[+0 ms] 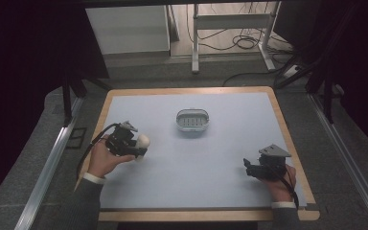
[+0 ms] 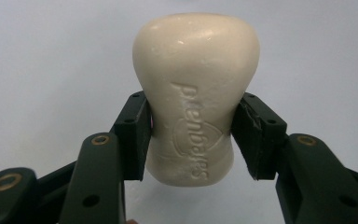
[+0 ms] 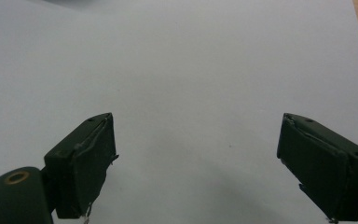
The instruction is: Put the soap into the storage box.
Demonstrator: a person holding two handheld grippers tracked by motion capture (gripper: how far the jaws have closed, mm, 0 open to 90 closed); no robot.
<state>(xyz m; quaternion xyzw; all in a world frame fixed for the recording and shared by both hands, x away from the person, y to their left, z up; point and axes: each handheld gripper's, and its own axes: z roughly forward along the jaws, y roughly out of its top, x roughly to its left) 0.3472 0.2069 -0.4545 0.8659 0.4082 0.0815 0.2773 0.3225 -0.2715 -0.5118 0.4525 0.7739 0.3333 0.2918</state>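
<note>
The bar of soap, cream-white, is seen in the high view at the tip of the left gripper, over the left part of the pale blue mat that covers the wood-edged table. A small oval soap dish is set near the middle of the mat, well apart from the soap. The right gripper is held low at the right side of the mat.

In the left gripper view, the bar of soap is clamped at its narrow waist between the left gripper's two black pads, which press on both sides; embossed lettering is visible on its face, and the mat lies behind it.

In the right gripper view, the right gripper's jaws are spread wide apart, with only bare mat between them.
</note>
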